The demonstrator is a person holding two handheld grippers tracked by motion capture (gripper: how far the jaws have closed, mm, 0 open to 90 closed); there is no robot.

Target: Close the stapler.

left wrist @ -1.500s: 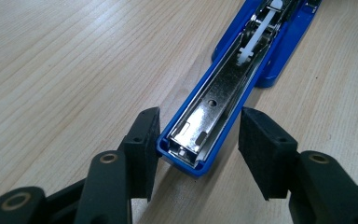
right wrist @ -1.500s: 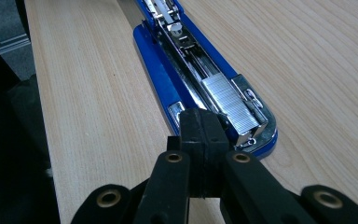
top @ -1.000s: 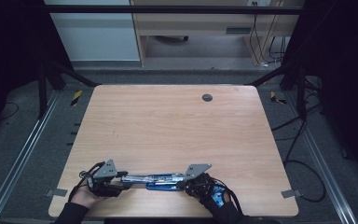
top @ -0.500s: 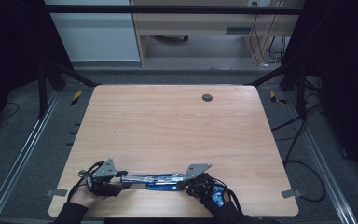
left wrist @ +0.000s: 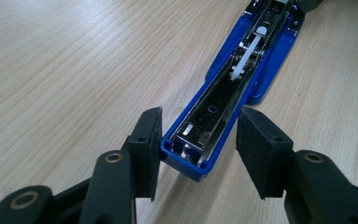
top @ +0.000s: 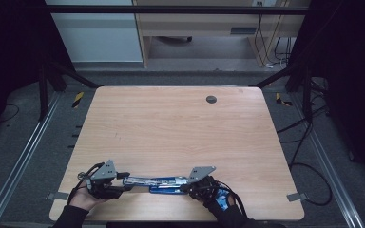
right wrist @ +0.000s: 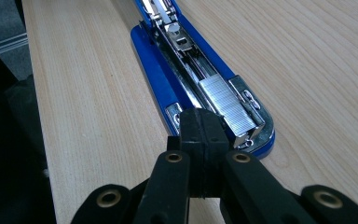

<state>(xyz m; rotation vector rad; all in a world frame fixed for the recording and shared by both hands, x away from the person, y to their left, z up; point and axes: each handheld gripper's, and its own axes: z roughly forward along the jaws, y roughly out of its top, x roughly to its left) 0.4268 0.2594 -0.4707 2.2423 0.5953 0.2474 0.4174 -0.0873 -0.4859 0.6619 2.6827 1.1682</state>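
stapler (left wrist: 242, 79): bright blue shell and base, shiny silver metal channel inside, a small white plastic piece along the channel; a block of silver-grey staples (right wrist: 223, 105) at one end.
left tongs (left wrist: 198, 154): matte black pads, black arms with brass-coloured rivets.
right tongs (right wrist: 200, 135): the same black, the same brass-coloured rivets.
tabletop (top: 171, 128): pale wood, fine straight grain; one dark round cap (top: 211, 99) near the far edge.
floor (top: 24, 123): dark grey, with yellow-and-black striped tape (top: 77, 99).
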